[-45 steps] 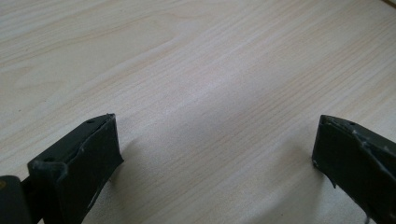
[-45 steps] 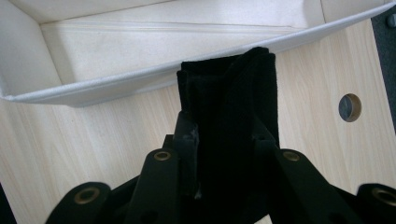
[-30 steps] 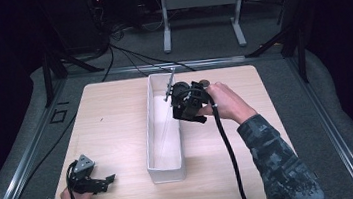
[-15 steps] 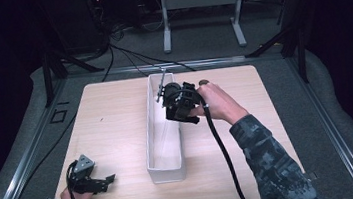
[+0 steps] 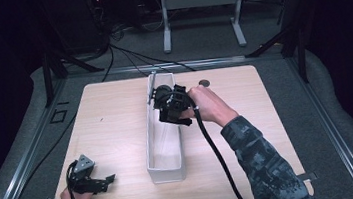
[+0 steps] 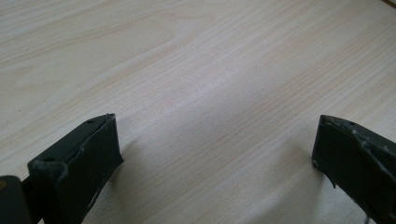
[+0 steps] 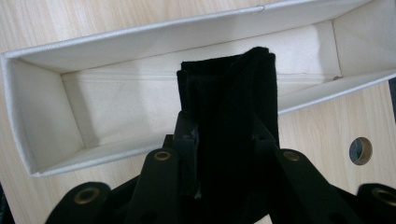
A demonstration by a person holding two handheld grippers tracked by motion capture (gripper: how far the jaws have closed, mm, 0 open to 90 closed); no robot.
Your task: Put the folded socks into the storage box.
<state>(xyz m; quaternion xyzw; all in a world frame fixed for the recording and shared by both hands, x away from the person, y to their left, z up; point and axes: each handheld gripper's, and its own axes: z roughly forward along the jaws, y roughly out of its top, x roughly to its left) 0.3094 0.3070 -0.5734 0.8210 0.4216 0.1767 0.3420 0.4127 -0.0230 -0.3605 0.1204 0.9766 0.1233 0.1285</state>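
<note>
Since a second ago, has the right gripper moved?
Yes. The right gripper, shut on a folded black cloth, has shifted left over the white box, toward its far end.

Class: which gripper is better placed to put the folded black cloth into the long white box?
Right. The right gripper is clamped on the folded black cloth above the long white box; the left gripper rests open near the table's front corner.

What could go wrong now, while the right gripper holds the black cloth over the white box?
1. The folded black cloth in the right gripper hangs partly over the near wall of the white box; released now, it might drape over the rim or land on the table.
2. The gripper's cable runs beside the light-looking box and might drag it.
</note>
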